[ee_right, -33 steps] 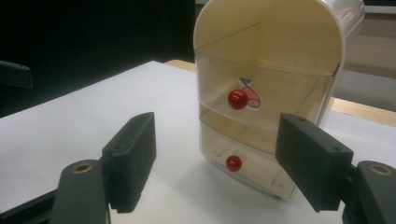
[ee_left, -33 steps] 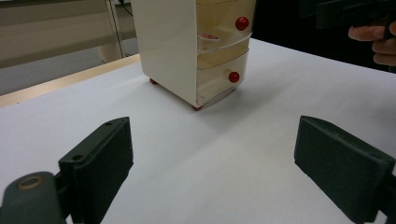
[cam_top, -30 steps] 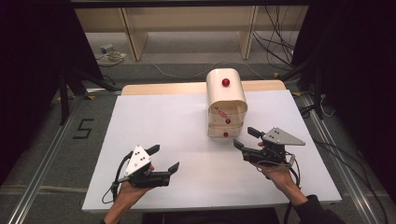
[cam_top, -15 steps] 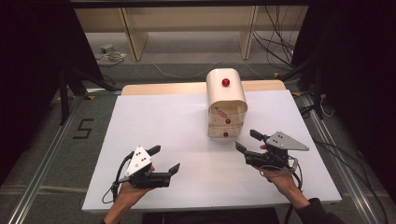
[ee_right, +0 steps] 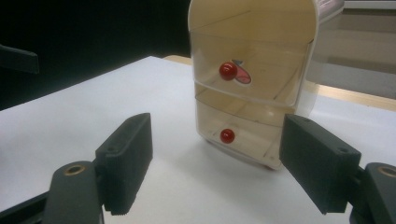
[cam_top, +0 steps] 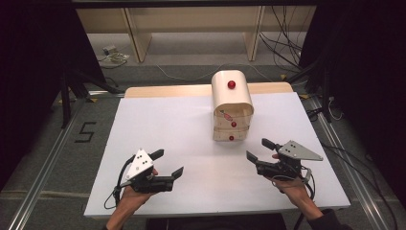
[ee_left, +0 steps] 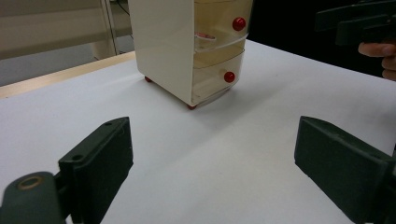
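Note:
A small cream drawer cabinet with clear drawers and red knobs stands on the white table, right of the middle. A small reddish item shows through its upper drawer. My right gripper is open and empty, just in front and to the right of the cabinet, and faces the drawer fronts. Its own view has the lower knob between its jaws, some way off. My left gripper is open and empty near the front edge, aimed at the cabinet from farther away.
A wooden strip runs along the table's far edge. Beyond it are shelf legs and cables on the floor. Bare white table surface lies to the cabinet's left. A "5" marking is on the floor at left.
My right gripper has drawn back slightly toward the near edge and to the right, away from the cabinet. The left gripper has stayed put.

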Available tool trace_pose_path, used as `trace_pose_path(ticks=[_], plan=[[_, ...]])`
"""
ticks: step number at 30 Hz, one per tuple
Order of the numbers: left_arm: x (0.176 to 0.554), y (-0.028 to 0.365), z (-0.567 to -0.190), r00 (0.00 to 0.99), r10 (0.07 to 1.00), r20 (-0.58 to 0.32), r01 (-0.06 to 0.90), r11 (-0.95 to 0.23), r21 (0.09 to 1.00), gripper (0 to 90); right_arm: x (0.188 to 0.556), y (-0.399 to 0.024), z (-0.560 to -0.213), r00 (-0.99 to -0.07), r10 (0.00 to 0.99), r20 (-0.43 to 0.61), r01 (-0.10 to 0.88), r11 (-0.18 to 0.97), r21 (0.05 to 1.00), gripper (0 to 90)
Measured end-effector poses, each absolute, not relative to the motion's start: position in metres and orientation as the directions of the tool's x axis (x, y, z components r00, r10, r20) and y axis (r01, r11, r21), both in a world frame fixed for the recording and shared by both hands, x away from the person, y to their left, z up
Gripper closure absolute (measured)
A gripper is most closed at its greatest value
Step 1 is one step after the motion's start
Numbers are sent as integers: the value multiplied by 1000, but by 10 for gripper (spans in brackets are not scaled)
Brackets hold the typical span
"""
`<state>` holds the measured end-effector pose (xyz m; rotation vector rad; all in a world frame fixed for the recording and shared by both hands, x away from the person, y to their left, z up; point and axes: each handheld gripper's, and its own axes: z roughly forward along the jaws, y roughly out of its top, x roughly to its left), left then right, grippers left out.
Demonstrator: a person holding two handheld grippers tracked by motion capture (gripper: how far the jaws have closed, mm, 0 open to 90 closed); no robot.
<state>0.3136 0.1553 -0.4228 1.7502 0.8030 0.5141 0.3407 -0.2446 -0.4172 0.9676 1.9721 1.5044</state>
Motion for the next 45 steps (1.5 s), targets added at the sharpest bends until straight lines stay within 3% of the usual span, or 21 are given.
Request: trace_pose_path(ticks=[45], plan=[[313,154,-423,686,726,-44,257,-185,949,111,323,-266,-424,-600,800,24,242,154,958,255]])
